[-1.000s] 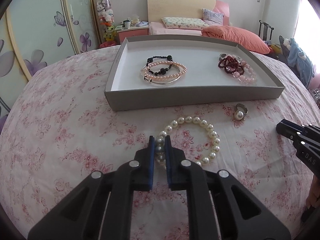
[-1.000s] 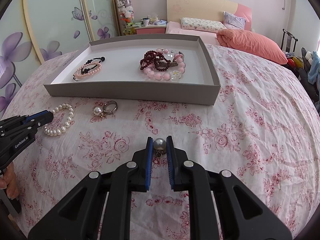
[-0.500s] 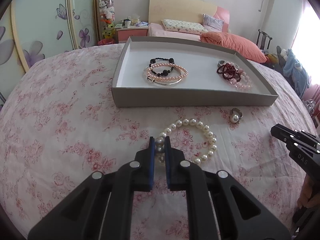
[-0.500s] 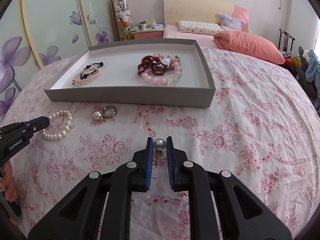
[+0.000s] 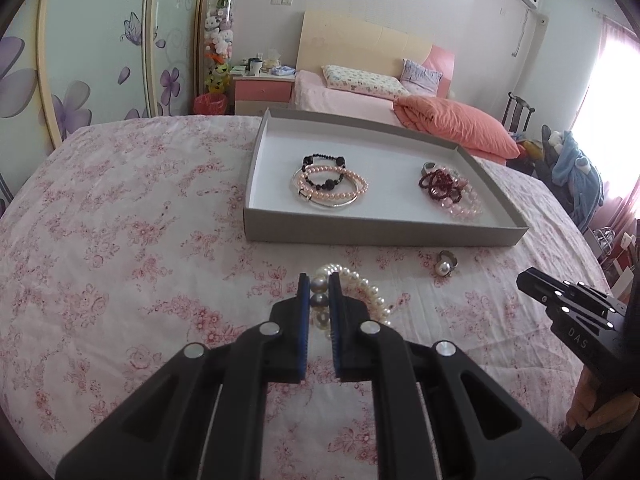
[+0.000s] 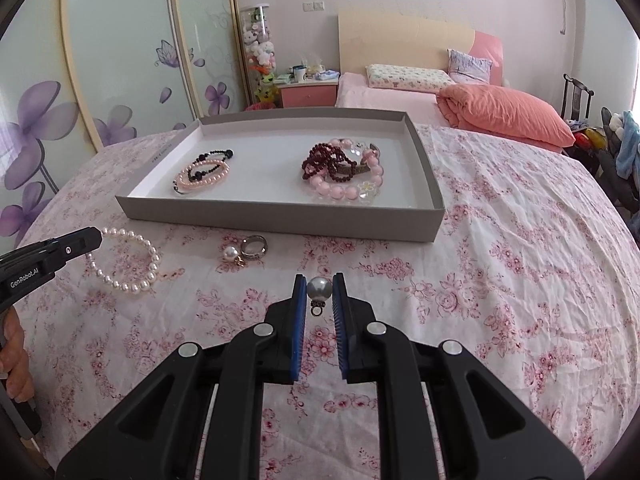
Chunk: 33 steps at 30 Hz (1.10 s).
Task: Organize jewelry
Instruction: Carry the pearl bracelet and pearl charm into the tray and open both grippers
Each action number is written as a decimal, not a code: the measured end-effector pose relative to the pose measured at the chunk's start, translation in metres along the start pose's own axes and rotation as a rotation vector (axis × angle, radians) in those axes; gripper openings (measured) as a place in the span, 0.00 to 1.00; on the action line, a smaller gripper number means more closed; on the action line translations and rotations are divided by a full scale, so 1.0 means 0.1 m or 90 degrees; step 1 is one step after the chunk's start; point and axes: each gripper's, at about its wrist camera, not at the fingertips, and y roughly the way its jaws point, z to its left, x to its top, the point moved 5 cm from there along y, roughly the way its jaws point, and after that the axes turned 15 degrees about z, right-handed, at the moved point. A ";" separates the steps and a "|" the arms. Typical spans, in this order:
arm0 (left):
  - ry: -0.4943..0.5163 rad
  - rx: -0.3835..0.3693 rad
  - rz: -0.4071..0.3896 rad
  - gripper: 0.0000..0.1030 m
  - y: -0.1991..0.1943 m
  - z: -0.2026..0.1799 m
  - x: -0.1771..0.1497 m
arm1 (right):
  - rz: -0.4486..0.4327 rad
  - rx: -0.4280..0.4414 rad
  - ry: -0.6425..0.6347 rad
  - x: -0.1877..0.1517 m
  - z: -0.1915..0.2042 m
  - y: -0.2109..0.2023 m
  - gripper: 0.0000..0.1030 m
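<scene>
1. Left gripper (image 5: 319, 286) clamped on white pearl bracelet (image 5: 362, 288), partly lifted off floral bedspread (image 5: 120, 240); dangling loop could snag or slip.
2. Right gripper (image 6: 319, 290) pinching grey pearl pendant (image 6: 319, 288) short of grey tray (image 6: 280, 216); round bead could pop free.

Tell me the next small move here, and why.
Probably carry both pieces forward to the tray. The left gripper is shut on the pearl bracelet, the right gripper on a grey pearl pendant, and the tray's bracelets leave bare floor between the two piles.
</scene>
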 end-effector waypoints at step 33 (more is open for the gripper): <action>0.060 0.050 -0.113 0.10 -0.41 -0.30 0.33 | -0.177 -0.004 -0.021 0.40 0.24 -0.51 0.14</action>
